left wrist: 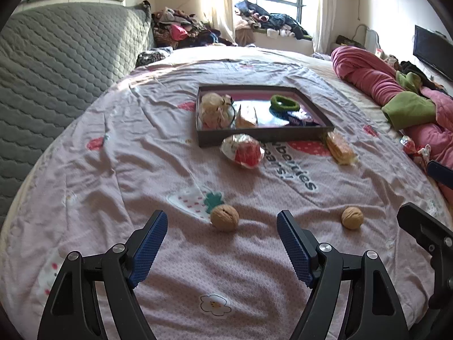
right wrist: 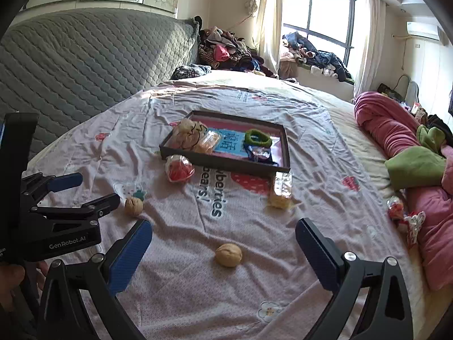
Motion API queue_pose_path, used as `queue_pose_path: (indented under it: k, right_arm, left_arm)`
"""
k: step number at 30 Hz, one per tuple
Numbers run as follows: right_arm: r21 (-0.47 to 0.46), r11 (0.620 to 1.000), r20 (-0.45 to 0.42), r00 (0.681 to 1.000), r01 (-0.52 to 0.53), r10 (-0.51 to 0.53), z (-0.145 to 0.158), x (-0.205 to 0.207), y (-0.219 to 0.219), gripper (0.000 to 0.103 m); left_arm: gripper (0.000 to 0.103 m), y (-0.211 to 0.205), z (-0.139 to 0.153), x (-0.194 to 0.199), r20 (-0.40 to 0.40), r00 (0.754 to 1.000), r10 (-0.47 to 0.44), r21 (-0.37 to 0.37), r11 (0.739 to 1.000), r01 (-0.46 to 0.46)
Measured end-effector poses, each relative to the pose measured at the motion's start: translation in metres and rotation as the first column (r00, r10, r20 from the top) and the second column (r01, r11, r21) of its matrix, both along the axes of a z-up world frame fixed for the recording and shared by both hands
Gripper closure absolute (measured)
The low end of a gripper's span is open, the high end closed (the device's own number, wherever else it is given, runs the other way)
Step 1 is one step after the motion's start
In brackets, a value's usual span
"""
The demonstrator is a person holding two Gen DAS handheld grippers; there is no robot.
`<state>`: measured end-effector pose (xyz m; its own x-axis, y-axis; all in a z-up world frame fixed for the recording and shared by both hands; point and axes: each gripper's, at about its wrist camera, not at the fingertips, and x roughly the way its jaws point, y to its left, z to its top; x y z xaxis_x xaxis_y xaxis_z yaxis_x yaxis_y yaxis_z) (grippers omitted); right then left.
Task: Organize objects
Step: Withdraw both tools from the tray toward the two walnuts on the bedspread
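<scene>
A dark tray (left wrist: 254, 137) (right wrist: 220, 161) sits mid-bed holding a green hair tie (left wrist: 284, 102) (right wrist: 257, 137), snack packets and a cream bundle. In front of it lie a red-and-white wrapped snack (left wrist: 243, 150) (right wrist: 179, 168) and a yellow cracker packet (left wrist: 339, 147) (right wrist: 280, 190). Two walnuts rest on the sheet: one (left wrist: 224, 217) (right wrist: 134, 205) just ahead of my open, empty left gripper (left wrist: 222, 221), the other (left wrist: 352, 218) (right wrist: 228, 255) between the fingers of my open, empty right gripper (right wrist: 223, 235). The left gripper also shows in the right wrist view (right wrist: 85, 189).
A grey quilted headboard (left wrist: 56, 65) stands at left. A rolled pink and green quilt (left wrist: 396, 99) (right wrist: 410, 164) lies along the right, with red-white wrapped candies (right wrist: 405, 215) beside it. Clothes are piled by the window (left wrist: 269, 22).
</scene>
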<state>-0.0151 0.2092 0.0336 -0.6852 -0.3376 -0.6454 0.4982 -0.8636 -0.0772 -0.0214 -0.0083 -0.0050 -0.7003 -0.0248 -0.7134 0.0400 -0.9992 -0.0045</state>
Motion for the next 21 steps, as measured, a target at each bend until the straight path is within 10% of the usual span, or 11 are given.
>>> queue_pose_path:
  k: [21]
  right_arm:
    - [-0.004, 1.000, 0.118, 0.993, 0.024, -0.023, -0.074, -0.022, -0.003, 0.005]
  left_arm:
    - [0.023, -0.011, -0.059, -0.029, 0.055, 0.998, 0.002, 0.041, 0.999, -0.004]
